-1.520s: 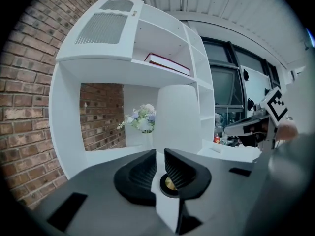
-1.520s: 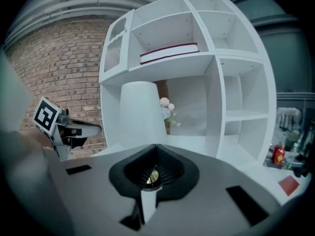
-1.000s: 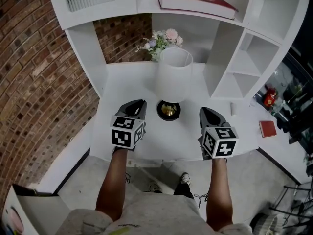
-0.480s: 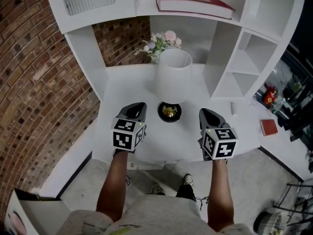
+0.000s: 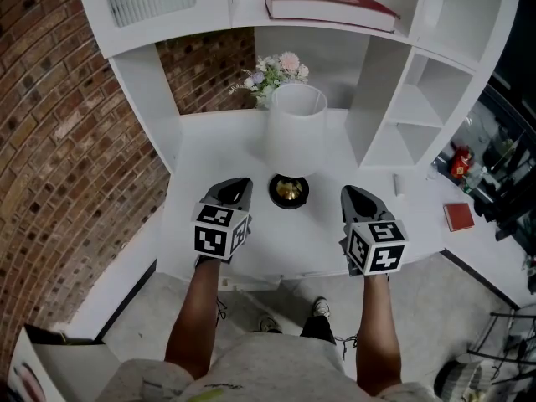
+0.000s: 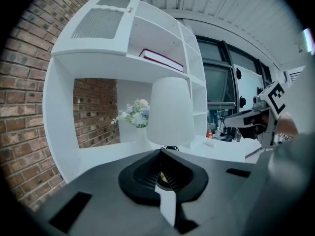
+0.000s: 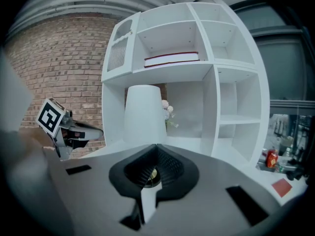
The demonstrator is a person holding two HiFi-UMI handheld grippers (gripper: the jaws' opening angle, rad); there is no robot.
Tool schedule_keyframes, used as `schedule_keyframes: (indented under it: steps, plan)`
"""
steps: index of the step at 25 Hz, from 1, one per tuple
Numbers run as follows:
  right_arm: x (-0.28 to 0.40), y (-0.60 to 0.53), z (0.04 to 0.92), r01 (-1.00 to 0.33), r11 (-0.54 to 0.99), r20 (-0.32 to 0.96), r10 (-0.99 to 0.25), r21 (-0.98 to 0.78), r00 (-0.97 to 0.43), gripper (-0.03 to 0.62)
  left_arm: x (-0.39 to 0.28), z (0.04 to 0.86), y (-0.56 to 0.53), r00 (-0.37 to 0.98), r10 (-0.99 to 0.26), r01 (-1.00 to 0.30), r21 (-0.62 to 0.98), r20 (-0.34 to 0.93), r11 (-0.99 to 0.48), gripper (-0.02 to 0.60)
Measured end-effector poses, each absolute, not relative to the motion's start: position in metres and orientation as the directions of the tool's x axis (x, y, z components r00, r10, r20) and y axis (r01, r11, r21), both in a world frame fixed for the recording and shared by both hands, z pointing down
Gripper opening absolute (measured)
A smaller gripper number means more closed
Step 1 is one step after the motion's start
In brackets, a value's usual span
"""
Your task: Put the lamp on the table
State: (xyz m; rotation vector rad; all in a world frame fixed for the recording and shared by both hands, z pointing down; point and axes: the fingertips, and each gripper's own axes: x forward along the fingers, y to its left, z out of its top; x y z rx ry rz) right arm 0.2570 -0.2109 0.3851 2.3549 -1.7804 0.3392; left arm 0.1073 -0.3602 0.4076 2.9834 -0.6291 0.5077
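The lamp stands upright on the white desk (image 5: 209, 149), with its white shade (image 5: 295, 128) above a round black and gold base (image 5: 289, 190). My left gripper (image 5: 237, 182) hovers just left of the base, shut and empty. My right gripper (image 5: 353, 191) hovers to the right of the base, also shut with nothing in it. Neither touches the lamp. In the left gripper view the shade (image 6: 171, 112) rises right past the closed left gripper (image 6: 160, 152), and the right gripper (image 6: 256, 122) shows at the right. In the right gripper view the shade (image 7: 143, 114) stands beyond the right gripper (image 7: 156, 145).
A vase of flowers (image 5: 276, 72) stands behind the lamp against the brick wall. A red book (image 5: 331, 7) lies on the shelf above. White cubby shelves (image 5: 419, 99) rise at the right. A small red book (image 5: 458, 217) lies at the desk's right end.
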Motion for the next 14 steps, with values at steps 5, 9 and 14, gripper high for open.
schedule_keyframes:
  steps: [5, 9, 14]
  plan:
    - [0.2594, -0.2117, 0.3829, -0.962, -0.275, 0.275, -0.925, -0.003, 0.263, 0.003, 0.1089, 0.4106, -0.3585, 0.866, -0.367, -0.388, -0.007, 0.34, -0.922, -0.003]
    - [0.2596, -0.2131, 0.3851, -0.962, -0.273, 0.277, -0.925, -0.006, 0.261, 0.003, 0.1092, 0.4117, -0.3589, 0.868, -0.361, -0.384, 0.001, 0.342, -0.923, -0.003]
    - [0.2609, -0.2148, 0.3857, -0.962, -0.272, 0.276, -0.926, -0.009, 0.259, 0.003, 0.1077, 0.4133, -0.3611, 0.864, -0.366, -0.392, 0.007, 0.345, -0.92, -0.003]
